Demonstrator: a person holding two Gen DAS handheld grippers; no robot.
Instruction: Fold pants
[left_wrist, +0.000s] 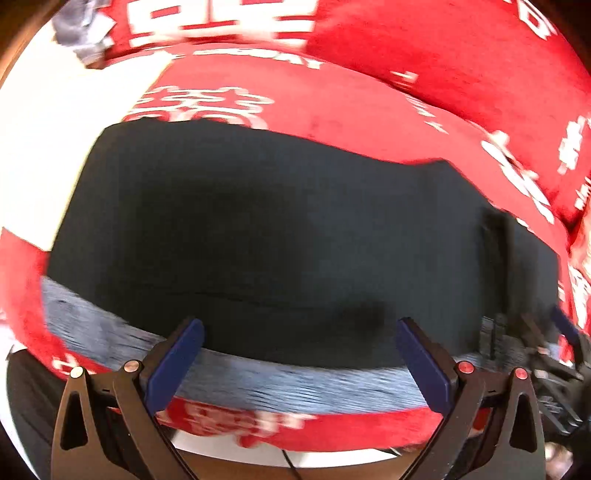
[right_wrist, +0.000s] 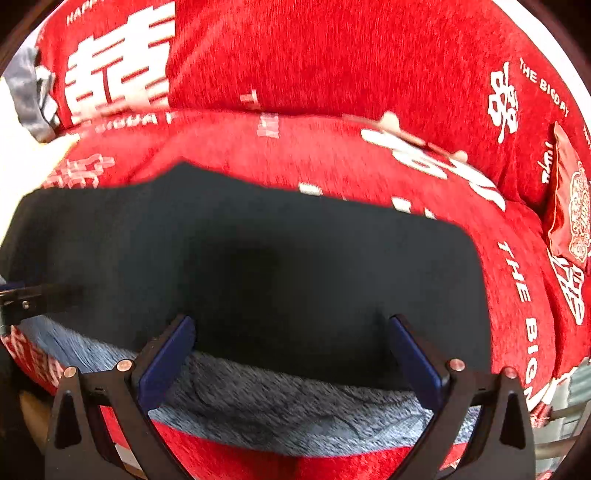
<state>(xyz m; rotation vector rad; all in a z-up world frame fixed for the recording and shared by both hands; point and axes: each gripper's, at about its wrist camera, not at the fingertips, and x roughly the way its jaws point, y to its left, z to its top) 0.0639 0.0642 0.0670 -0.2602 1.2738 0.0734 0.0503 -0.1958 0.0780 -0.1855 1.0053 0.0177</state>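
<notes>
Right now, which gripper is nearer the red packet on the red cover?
Right. The red packet lies ahead-right of the right gripper; the left gripper is farther left over the dark pants, with no packet in its view.

Left gripper (left_wrist: 299, 354) hangs wide open over the dark pants (left_wrist: 258, 236), lying flat on the red cover (left_wrist: 369, 103), grey fleece band (left_wrist: 258, 384) nearest us.

1. Red plush sofa cover (right_wrist: 332, 74) with white printed characters and "THE BIG DAY" lettering fills the view.
2. Red patterned packet (right_wrist: 569, 206) lies at right.
3. Bright white surface (left_wrist: 55, 129) at left.
</notes>
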